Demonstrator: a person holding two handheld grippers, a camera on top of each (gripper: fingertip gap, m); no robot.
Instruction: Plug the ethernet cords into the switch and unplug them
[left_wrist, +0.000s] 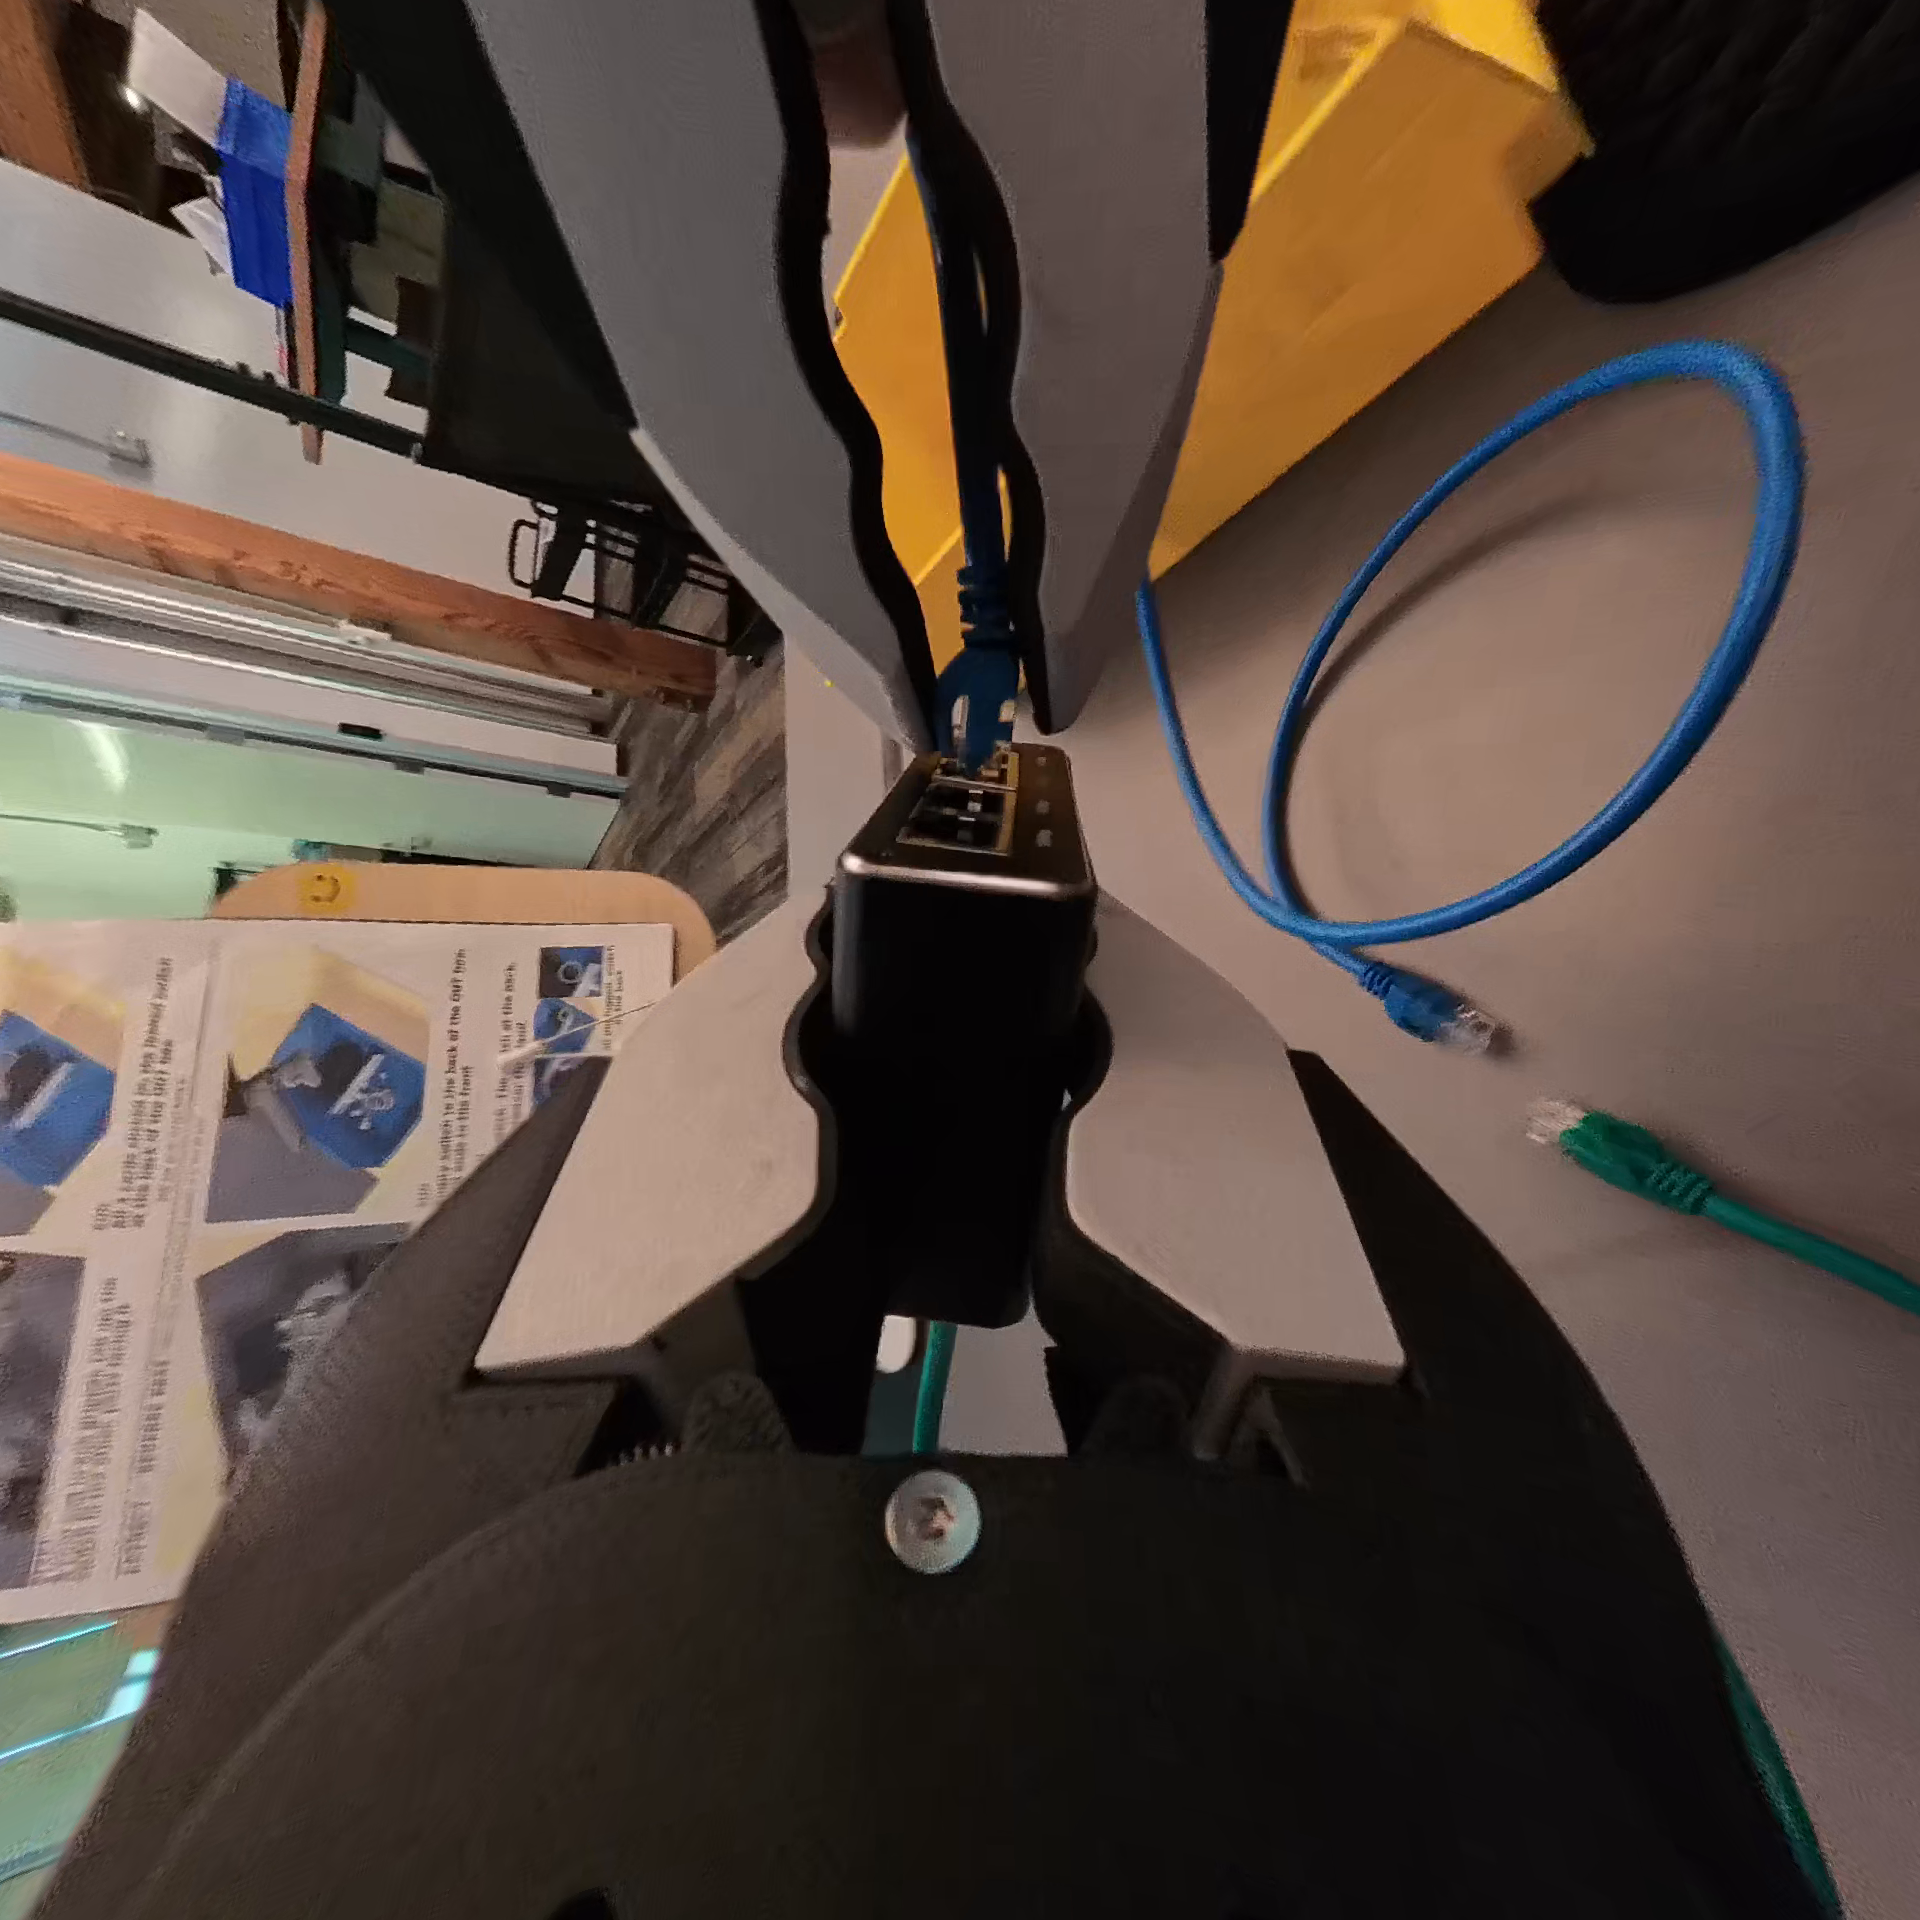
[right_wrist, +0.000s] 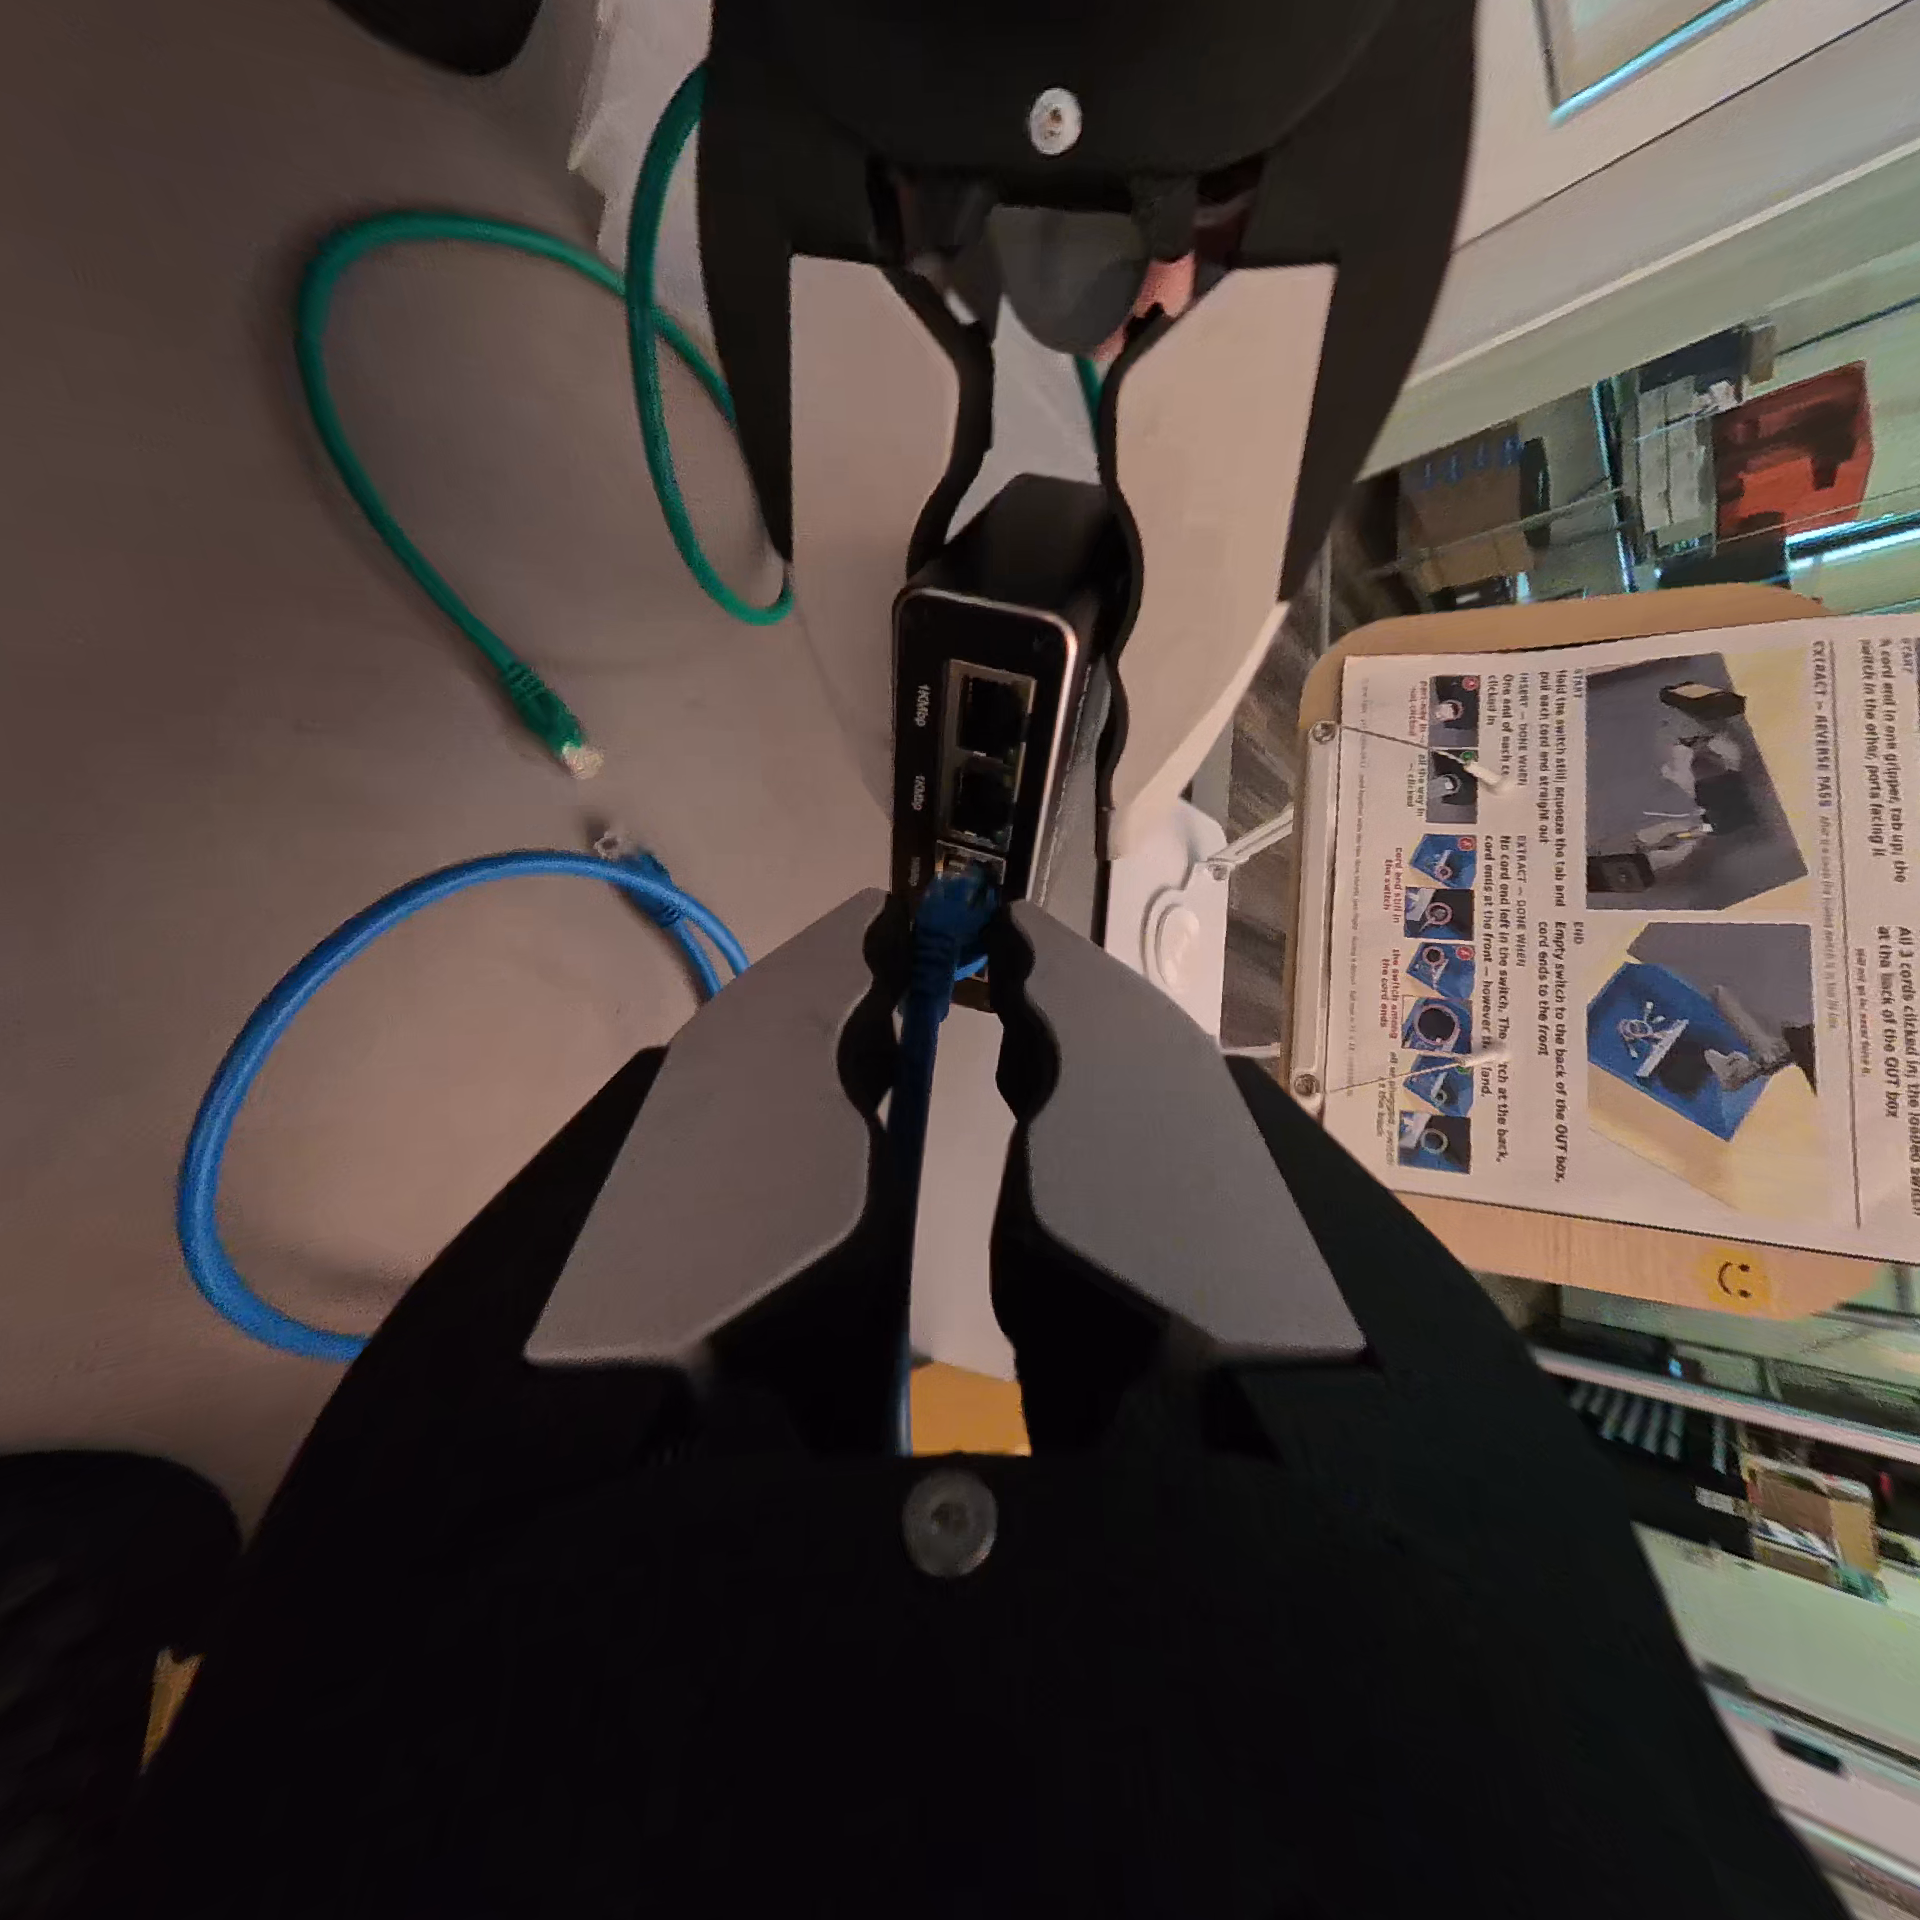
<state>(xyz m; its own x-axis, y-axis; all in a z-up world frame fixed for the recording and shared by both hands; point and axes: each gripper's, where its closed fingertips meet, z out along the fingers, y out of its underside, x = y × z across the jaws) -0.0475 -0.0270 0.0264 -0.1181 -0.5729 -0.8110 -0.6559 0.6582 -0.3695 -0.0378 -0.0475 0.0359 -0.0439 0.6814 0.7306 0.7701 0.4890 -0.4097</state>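
Observation:
My left gripper (left_wrist: 961, 977) is shut on the black switch (left_wrist: 961, 1039) and holds it above the grey table, ports facing away. The switch (right_wrist: 987, 748) shows three ports in the right wrist view. My right gripper (right_wrist: 945, 920) is shut on a dark blue ethernet cord (right_wrist: 920, 1060) just behind its plug (right_wrist: 961, 883). The plug sits at the end port nearest my right gripper; how deep it sits I cannot tell. It also shows in the left wrist view (left_wrist: 971, 696). A light blue cord (left_wrist: 1558, 644) and a green cord (left_wrist: 1662, 1179) lie loose on the table.
A yellow box (left_wrist: 1330, 270) and a black object (left_wrist: 1766, 156) stand on the grey table (left_wrist: 1558, 1507). A printed instruction sheet (right_wrist: 1662, 935) on a wooden board stands beside the table. The green cord (right_wrist: 343, 436) and light blue cord (right_wrist: 249, 1091) loop on the table. Less than 4 cm separates the two grippers' tips.

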